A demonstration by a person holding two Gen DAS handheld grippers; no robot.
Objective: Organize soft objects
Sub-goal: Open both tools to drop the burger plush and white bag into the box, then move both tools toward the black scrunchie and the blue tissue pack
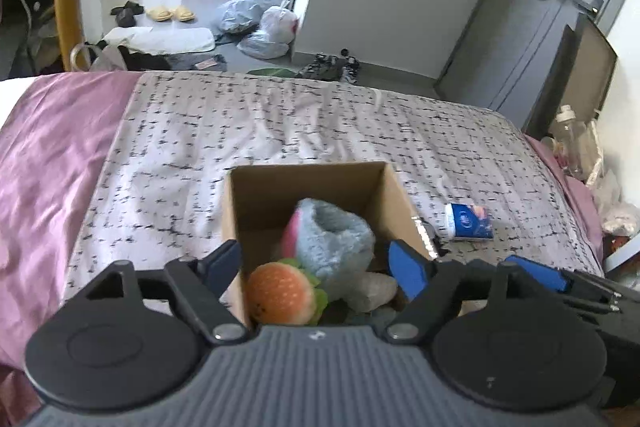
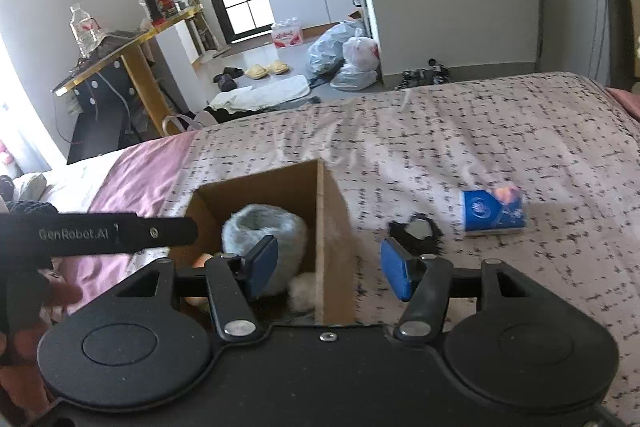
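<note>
Nearest the left wrist camera, the left gripper (image 1: 316,263) stands with its jaws spread wide, straddling the near end of an open cardboard box (image 1: 276,183) on the bed; its pads press on nothing, so it is released. Between the jaws, inside the box, a plush burger (image 1: 280,293) sits at about 7 o'clock. Just beyond it, toward 12 o'clock, a fluffy pale-blue soft toy (image 1: 340,235) with a pink patch stands in the middle of the box, and a whitish soft item (image 1: 370,291) lies at its 5 o'clock. To the right, outside the box at 3 o'clock, a small blue tissue pack (image 1: 469,221) lies on the patterned bedspread (image 1: 280,115).

From the right wrist camera, the right gripper (image 2: 329,267) is also released: its jaws are parted, the left pad inside the box beside the blue toy, the right pad outside, with the box's right wall between them and untouched. A black fuzzy object (image 2: 416,233) lies on the bedspread just past the right pad, the tissue pack farther out at 2 o'clock.
</note>
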